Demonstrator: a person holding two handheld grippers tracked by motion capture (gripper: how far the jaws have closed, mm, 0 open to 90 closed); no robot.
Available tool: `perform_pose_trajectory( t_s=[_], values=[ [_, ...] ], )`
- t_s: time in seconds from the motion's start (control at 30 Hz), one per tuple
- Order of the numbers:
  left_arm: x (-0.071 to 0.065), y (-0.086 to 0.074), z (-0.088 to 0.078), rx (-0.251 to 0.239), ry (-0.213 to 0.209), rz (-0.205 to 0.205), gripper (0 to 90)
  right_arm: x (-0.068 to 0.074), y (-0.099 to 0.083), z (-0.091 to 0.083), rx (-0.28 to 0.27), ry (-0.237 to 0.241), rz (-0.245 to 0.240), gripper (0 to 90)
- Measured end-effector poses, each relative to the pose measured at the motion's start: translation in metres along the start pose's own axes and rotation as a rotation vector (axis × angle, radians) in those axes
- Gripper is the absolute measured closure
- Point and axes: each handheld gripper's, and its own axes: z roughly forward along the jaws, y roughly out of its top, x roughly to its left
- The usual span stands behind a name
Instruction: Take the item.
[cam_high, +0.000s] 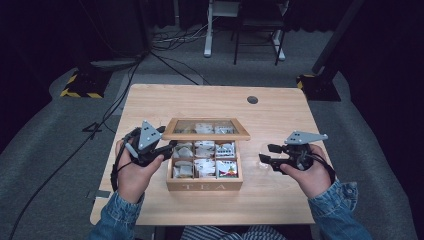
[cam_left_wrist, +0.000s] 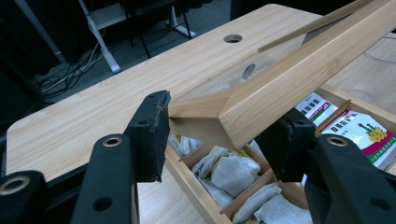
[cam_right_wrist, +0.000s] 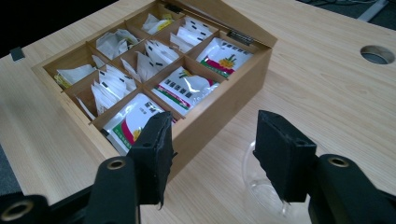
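the wooden tea box (cam_high: 204, 185) sits mid-table with its glass-paned lid (cam_high: 205, 129) raised. the left gripper (cam_left_wrist: 224, 133) straddles the lid's corner, jaws spread, contact unclear. the right gripper (cam_right_wrist: 212, 154) hangs spread above a faint clear glass (cam_right_wrist: 261, 184), partly hidden by its jaws.

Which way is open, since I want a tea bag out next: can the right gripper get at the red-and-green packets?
Probably yes. The lid is propped up by the left gripper, so the packets lie uncovered, and the right gripper is open beside the tea box with nothing between.
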Motion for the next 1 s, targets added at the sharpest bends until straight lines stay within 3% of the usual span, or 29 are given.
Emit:
perform_pose_trajectory(
  t_s=[0.6, 0.83, 1.0],
  values=[
    [0.003, -0.001, 0.005, -0.02, 0.004, -0.003, 46.5, 0.064, 0.022, 0.054, 0.049, 0.108, -0.089, 46.2],
    [0.0, -0.003, 0.004, -0.019, 0.014, -0.002, 46.7, 0.087, 0.031, 0.077, 0.048, 0.127, -0.144, 49.1],
    [0.001, -0.003, 0.005, -0.022, 0.01, -0.004, 46.7, 0.099, 0.037, 0.087, 0.036, 0.15, -0.157, 49.9]
  ],
)
